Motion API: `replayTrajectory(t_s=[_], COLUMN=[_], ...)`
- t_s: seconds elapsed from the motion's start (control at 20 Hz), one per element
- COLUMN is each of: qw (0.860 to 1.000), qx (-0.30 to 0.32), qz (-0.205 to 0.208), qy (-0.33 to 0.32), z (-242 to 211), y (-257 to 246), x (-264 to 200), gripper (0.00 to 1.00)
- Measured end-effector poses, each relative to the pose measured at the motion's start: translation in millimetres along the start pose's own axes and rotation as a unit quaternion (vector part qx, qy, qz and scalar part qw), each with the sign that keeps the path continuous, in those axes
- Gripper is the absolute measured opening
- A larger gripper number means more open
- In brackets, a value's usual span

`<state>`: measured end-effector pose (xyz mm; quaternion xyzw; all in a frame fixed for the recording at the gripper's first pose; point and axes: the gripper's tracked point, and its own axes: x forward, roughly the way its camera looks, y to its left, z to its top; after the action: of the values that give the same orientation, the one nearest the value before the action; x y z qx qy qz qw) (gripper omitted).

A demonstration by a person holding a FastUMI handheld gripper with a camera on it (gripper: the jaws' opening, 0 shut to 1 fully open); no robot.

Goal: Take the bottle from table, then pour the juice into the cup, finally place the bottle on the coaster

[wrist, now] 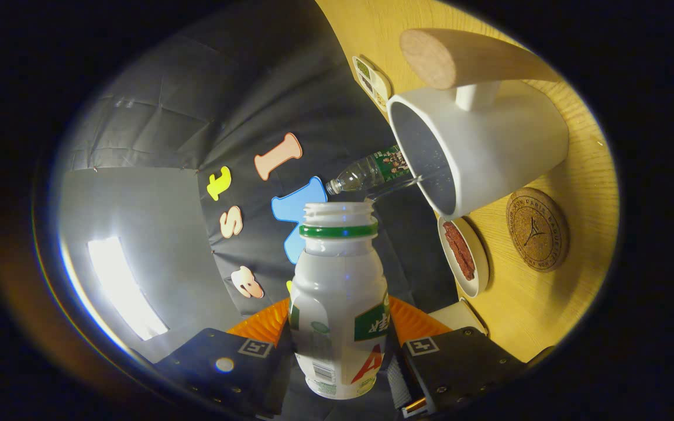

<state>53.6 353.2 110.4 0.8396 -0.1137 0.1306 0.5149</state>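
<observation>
A white plastic juice bottle [338,304] with a green neck ring and no cap sits between my fingers, with my gripper [340,356] shut on its body. The whole view is rolled on its side, so the wooden table [542,316] stands like a wall beside the bottle. A white cup [489,143] with a thick wooden handle [460,55] rests on that table, its open mouth just beyond the bottle's open neck. A round cork coaster [537,229] lies on the table next to the cup.
A small white dish [470,270] holding a reddish-brown strip lies between the cup and my fingers. A clear water bottle [372,172] stands behind the cup, and a small white tray [372,79] lies further along the table. Black cloth hangs behind.
</observation>
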Motion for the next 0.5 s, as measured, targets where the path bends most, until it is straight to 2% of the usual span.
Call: replayTrajectory(t_s=[0.5], qw=[0.999], qx=[0.031], qz=[0.001], qy=[-0.014], z=[7.3], y=[-4.1], x=[-0.9], gripper=[0.67])
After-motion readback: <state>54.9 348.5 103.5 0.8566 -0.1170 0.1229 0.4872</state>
